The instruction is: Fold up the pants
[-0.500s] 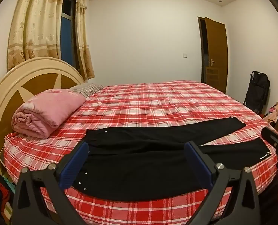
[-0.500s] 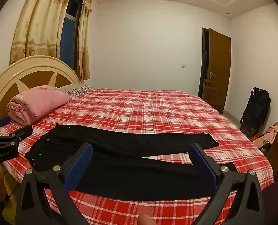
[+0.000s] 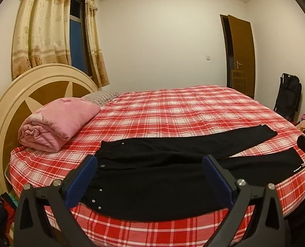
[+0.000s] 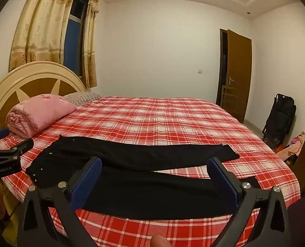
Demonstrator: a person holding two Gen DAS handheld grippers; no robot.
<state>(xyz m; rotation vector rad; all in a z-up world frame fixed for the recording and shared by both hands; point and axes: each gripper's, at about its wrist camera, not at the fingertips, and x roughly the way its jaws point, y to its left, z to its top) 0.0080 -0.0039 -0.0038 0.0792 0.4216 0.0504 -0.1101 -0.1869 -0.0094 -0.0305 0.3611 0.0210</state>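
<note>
Nothing shifted since half a second ago: same pose for both tools, same lie of the pants [image 3: 173, 177]. Pants flat and unfolded on the bed [image 3: 173, 111], waist towards the headboard [image 3: 14, 103], legs spread away from it. Left hand-held gripper [image 3: 150, 181] wide open, holding nothing, above the waist part. Right hand-held gripper [image 4: 154, 181] wide open too, empty, above the legs. Pink quilt [image 3: 57, 123] rolled beside the headboard.

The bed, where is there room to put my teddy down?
The bed is bare across its far half, between the black pants and the wall side. Near the headboard it is crowded: the pink quilt and a striped pillow.
</note>
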